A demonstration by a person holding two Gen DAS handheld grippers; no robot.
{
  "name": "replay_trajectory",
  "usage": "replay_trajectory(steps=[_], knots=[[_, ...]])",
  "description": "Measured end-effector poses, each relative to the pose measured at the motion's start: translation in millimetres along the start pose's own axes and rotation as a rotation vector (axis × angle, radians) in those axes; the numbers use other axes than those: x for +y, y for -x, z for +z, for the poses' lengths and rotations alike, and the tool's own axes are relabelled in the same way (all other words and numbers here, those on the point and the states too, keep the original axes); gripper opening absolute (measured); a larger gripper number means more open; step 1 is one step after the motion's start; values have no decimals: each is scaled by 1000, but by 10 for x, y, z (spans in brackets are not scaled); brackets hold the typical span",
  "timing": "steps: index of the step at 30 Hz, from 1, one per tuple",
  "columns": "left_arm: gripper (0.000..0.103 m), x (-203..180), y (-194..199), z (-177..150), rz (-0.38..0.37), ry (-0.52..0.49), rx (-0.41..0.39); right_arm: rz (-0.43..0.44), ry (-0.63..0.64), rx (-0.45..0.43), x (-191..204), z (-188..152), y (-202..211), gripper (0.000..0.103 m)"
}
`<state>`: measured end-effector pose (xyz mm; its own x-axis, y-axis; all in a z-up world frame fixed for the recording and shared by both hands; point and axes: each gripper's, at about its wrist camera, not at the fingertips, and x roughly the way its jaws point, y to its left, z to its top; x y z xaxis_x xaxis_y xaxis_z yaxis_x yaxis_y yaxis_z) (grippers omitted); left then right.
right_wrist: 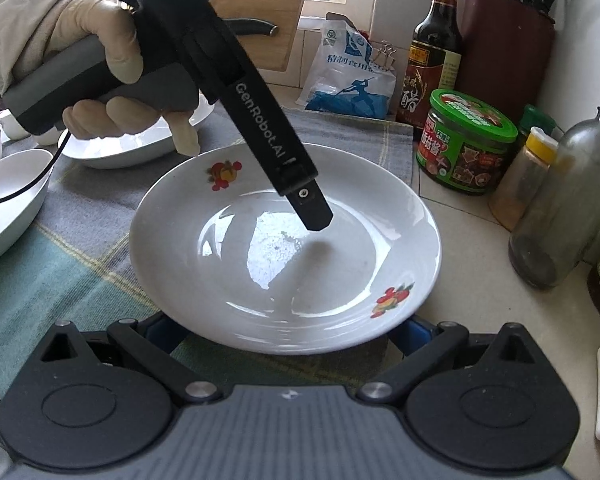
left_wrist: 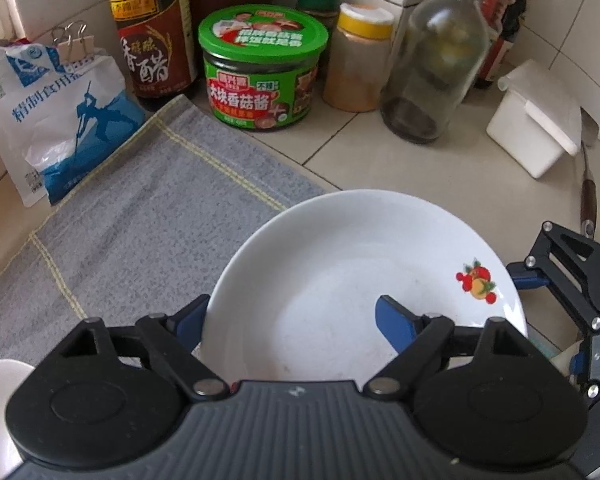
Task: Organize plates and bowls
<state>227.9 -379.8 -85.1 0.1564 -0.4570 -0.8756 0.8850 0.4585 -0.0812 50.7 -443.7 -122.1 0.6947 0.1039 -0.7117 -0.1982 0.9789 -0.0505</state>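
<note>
1. We see the shallow white ceramic plate with red fruit decals [right_wrist: 284,248] lying on the tabletop [left_wrist: 400,160], half on the grey woven cloth [left_wrist: 148,208] and half on the tiles.
2. Risk: the plate's far edge sits close to the green-lidded jar of mushroom sauce [right_wrist: 466,142] and the clear glass bottle [right_wrist: 560,208]. In our judgement, a push that way could knock them.
3. Risk: a glazed rim is likely slippery. A shallow bite could let the plate tilt and drop onto the tiles.
4. Our left tool [left_wrist: 288,316] stands spread, one blue fingertip [left_wrist: 392,320] above the plate's inside and the other outside its rim. The pads straddle the rim without pressing on it.
5. Our right tool [right_wrist: 284,332] has its blue tips hidden under the plate's near edge. We cannot tell whether it is spread or pinching.
6. More white bowls [right_wrist: 12,208] wait on the cloth to the left.
</note>
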Motion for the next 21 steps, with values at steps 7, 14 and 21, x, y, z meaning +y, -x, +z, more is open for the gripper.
replay_trajectory(steps=[7, 14, 21], knots=[[91, -34, 140, -58, 28, 7, -33, -15, 6, -2, 47, -41, 41, 103], [92, -158, 717, -270, 84, 15, -187, -40, -32, 8, 132, -76, 190, 103], [95, -333, 1336, -778, 132, 85, -347, -89, -85, -9, 343, -95, 353, 103]])
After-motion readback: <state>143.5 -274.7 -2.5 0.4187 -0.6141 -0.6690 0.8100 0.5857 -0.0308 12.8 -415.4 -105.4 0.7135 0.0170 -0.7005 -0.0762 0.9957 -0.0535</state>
